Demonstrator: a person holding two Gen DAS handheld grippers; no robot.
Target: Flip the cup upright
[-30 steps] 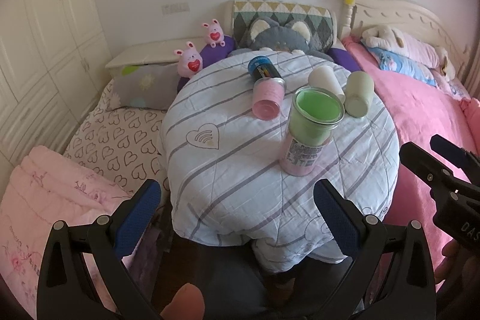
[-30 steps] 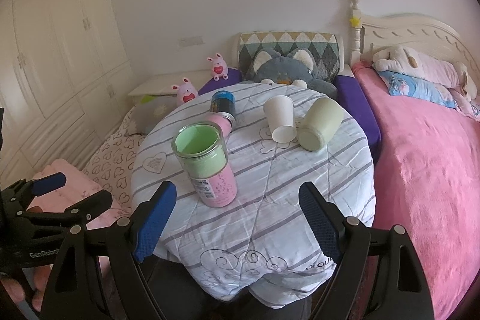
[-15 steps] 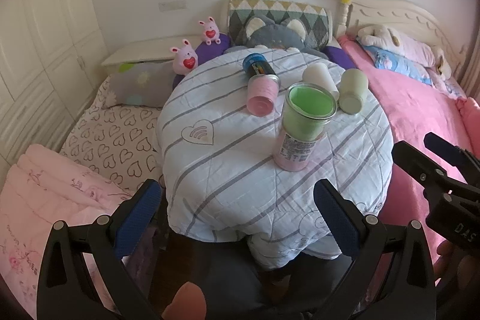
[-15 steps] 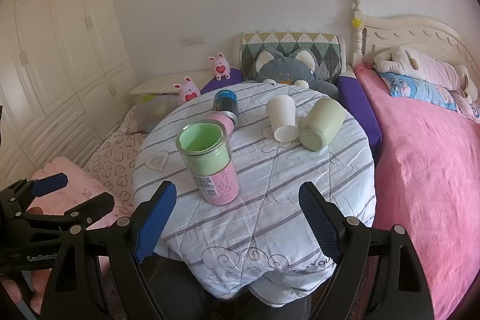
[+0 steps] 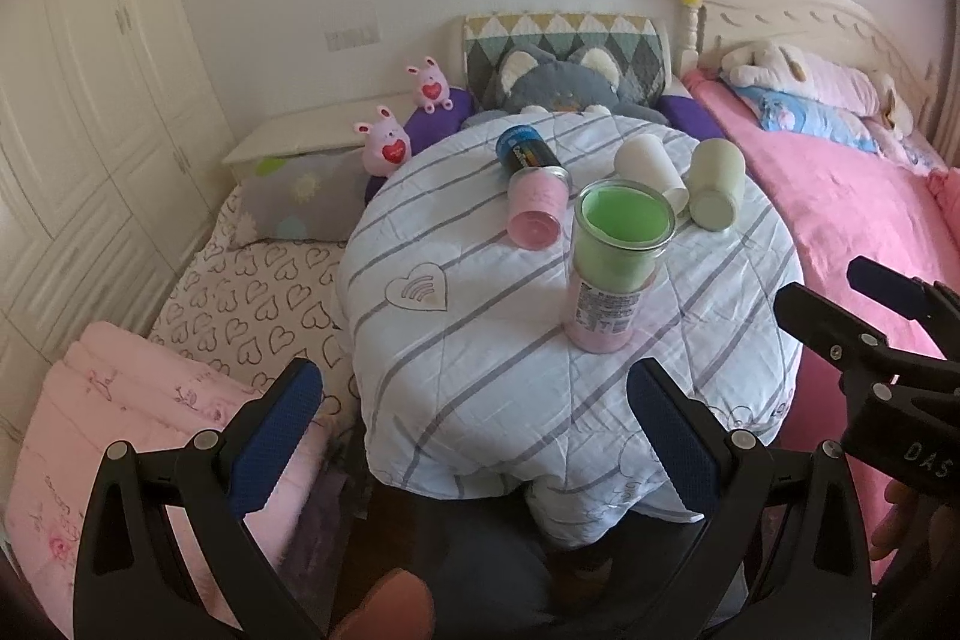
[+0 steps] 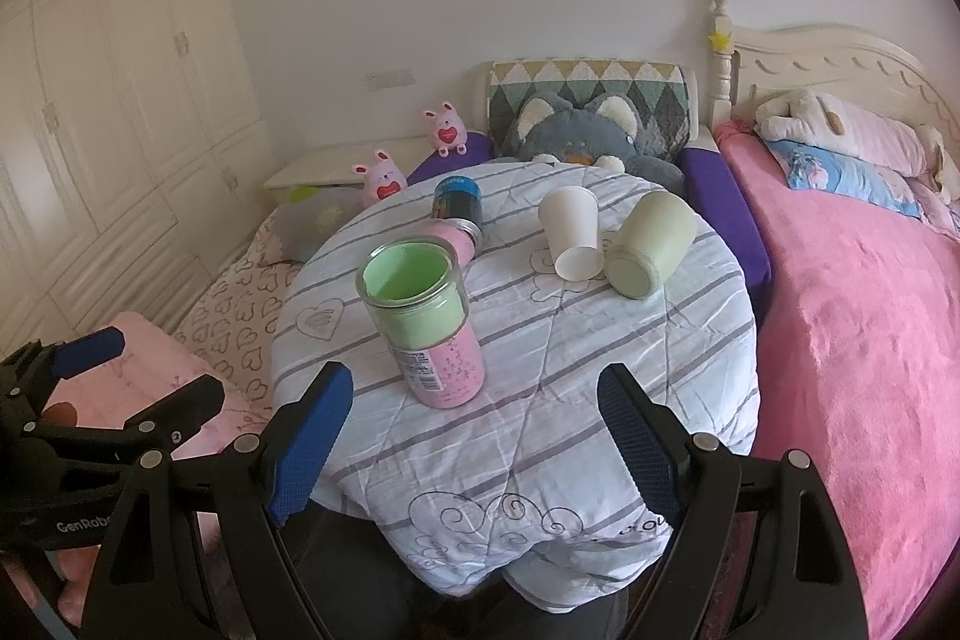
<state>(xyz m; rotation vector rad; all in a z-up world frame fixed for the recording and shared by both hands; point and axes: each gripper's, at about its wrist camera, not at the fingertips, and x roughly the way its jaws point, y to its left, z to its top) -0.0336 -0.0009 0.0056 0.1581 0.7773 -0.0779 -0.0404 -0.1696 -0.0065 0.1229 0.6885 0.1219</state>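
Green-and-pink cup (image 6: 423,325) upright, near front of striped round table (image 6: 630,370). Behind: pink cup (image 5: 536,213), white cup (image 6: 573,232), pale green cup (image 6: 651,244) on sides; dark can (image 5: 525,147), possibly lying too. Left gripper (image 5: 474,436), right gripper (image 6: 474,436) spread wide, empty, short of table.

A grey cat plush (image 6: 576,133) sits behind the striped tablecloth (image 6: 600,376), beside a pink bedspread (image 6: 852,316).

paper cup (image 6: 573,235) lies on table (image 6: 600,400), beside tipped mug (image 6: 651,244).
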